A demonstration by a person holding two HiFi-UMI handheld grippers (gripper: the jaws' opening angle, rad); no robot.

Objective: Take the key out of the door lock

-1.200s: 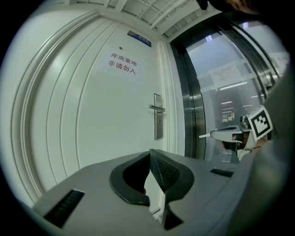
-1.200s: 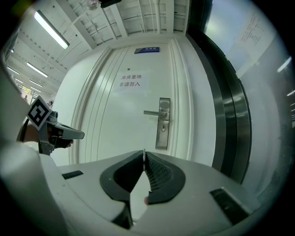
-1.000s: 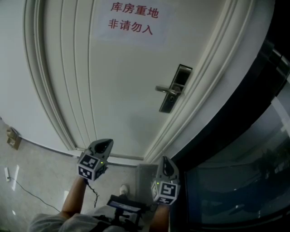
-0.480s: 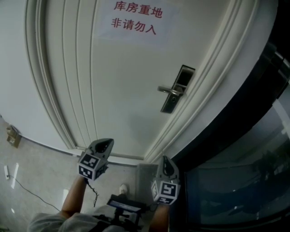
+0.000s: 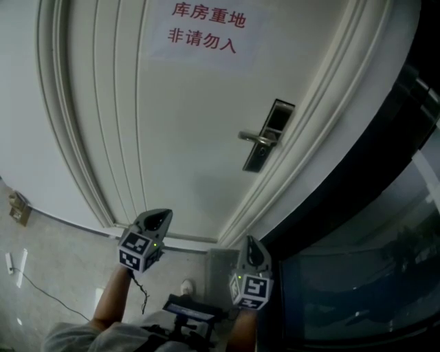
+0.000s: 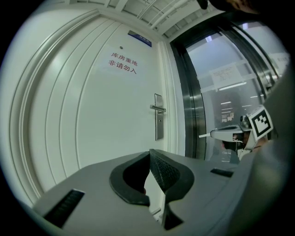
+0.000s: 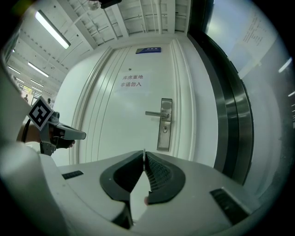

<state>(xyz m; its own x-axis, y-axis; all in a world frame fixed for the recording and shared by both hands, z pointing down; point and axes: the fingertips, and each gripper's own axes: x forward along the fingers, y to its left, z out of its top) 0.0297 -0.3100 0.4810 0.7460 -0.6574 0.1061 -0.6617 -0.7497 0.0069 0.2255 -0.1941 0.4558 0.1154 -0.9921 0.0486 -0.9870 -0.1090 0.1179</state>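
We face a white wall [image 5: 17, 103] with a small brownish box [image 5: 19, 208] low on it, above a pale speckled floor [image 5: 62, 261] where a thin cable [image 5: 48, 294] trails. At the right stands a dark-framed glass partition [image 5: 364, 275]. Strip lights [image 7: 52, 30] run along the white ceiling [image 7: 138, 14].

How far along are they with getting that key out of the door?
Nothing looks done yet. The left tongs and right tongs are both shut and empty, held low, well short of the door. The lock plate is untouched; a key there is too small to make out. Reaching it, gripping and pulling remain.
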